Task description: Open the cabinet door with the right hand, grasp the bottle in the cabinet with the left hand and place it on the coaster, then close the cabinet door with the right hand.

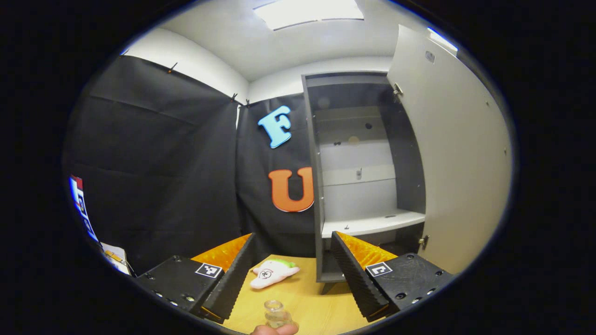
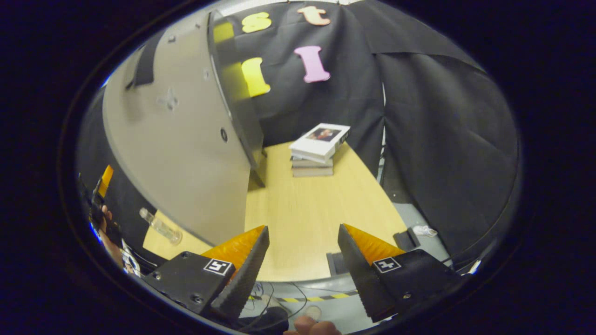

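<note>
Two claws, both yours, gape empty. Left claw [image 1: 288, 274] is off the bottle [image 1: 276, 314], which stands on the worktop [image 1: 316, 302]; coaster unseen. Right claw [image 2: 302, 260] is clear of the open door [image 2: 186, 153]; closing remains.

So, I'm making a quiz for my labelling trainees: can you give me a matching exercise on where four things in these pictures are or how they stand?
Things:
1. bottle
2. cabinet door
3. books
4. plush toy

Place or state:
A. swung open
B. stacked at the table's far end, in the right gripper view
C. lying on the table, left of the cabinet's foot
D. upright on the table, below the left gripper

Pairs: 1-D, 2-A, 3-B, 4-C
</note>
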{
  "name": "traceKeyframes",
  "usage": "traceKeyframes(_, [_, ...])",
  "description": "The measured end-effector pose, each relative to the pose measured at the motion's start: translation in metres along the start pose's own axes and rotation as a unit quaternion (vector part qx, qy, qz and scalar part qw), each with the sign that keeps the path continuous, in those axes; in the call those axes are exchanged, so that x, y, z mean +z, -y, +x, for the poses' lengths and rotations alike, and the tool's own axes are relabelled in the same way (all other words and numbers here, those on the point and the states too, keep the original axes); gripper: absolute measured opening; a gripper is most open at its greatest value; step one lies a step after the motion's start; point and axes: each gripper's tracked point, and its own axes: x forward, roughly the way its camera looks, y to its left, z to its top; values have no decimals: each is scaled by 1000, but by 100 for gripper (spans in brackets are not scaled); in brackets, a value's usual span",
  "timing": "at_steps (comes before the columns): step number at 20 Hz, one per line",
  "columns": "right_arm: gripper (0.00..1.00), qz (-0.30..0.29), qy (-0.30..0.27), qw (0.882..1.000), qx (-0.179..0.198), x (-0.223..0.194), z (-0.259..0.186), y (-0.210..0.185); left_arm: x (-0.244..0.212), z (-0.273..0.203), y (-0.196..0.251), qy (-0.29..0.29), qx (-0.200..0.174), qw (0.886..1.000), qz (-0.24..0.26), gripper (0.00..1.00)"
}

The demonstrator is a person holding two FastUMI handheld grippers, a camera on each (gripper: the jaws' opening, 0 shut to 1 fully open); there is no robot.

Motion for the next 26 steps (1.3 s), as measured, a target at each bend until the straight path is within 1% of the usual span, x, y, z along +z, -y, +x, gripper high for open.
traceKeyframes(2, [95, 28, 59, 998, 25, 52, -14, -11, 36, -1, 13, 1, -30, 1000, -9, 96])
traceKeyframes(3, [95, 37, 84, 995, 43, 74, -24, -22, 48, 0, 26, -7, -54, 998, -19, 96])
traceKeyframes(4, [95, 41, 105, 992, 59, 93, -34, -32, 48, 0, 41, -43, -80, 995, -36, 95])
traceKeyframes(5, [95, 42, 126, 988, 75, 109, -45, -43, 44, -1, 52, -77, -96, 991, -59, 96])
traceKeyframes(6, [95, 39, 143, 984, 97, 123, -55, -58, 41, -2, 59, -113, -105, 985, -81, 96])
traceKeyframes(7, [95, 33, 159, 979, 121, 134, -66, -76, 37, -8, 62, -144, -105, 979, -97, 96])
traceKeyframes(8, [95, 23, 172, 975, 141, 142, -78, -92, 37, -14, 64, -161, -103, 976, -103, 96])
traceKeyframes(9, [95, 11, 184, 971, 155, 148, -87, -104, 45, -15, 63, -153, -102, 979, -89, 97])
traceKeyframes(10, [95, 0, 197, 967, 163, 152, -93, -115, 52, -12, 63, -138, -102, 983, -68, 97])
traceKeyframes(11, [95, -14, 206, 962, 178, 154, -97, -130, 53, -12, 68, -133, -111, 983, -58, 95])
traceKeyframes(12, [95, -30, 208, 958, 197, 151, -101, -149, 50, -13, 75, -134, -129, 981, -57, 95])
traceKeyframes(13, [89, -53, 198, 957, 204, 144, -103, -164, 45, -15, 84, -138, -148, 978, -59, 95])
traceKeyframes(14, [89, -67, 216, 956, 189, 145, -103, -162, 41, -19, 92, -145, -159, 975, -60, 95])
traceKeyframes(15, [94, -83, 219, 955, 182, 143, -107, -160, 36, -25, 101, -149, -167, 973, -62, 95])
traceKeyframes(16, [94, -88, 219, 955, 180, 146, -108, -171, 36, -26, 105, -147, -176, 971, -67, 95])
traceKeyframes(17, [94, -90, 208, 957, 181, 141, -107, -178, 38, -23, 105, -140, -182, 971, -68, 95])
traceKeyframes(20, [93, -88, 196, 956, 198, 136, -107, -206, 44, -9, 106, -116, -201, 970, -70, 95])
traceKeyframes(21, [93, -94, 190, 955, 206, 133, -106, -218, 43, -5, 106, -111, -205, 970, -70, 95])
traceKeyframes(22, [93, -98, 184, 954, 217, 129, -106, -230, 41, -1, 101, -107, -200, 972, -69, 95])
traceKeyframes(23, [87, -99, 177, 952, 229, 124, -100, -244, 37, 5, 94, -110, -200, 971, -72, 95])
traceKeyframes(24, [93, -99, 174, 950, 239, 122, -104, -256, 31, 10, 92, -116, -203, 969, -79, 94])
traceKeyframes(26, [94, -99, 171, 947, 252, 120, -99, -280, 25, 21, 74, -114, -195, 970, -87, 95])
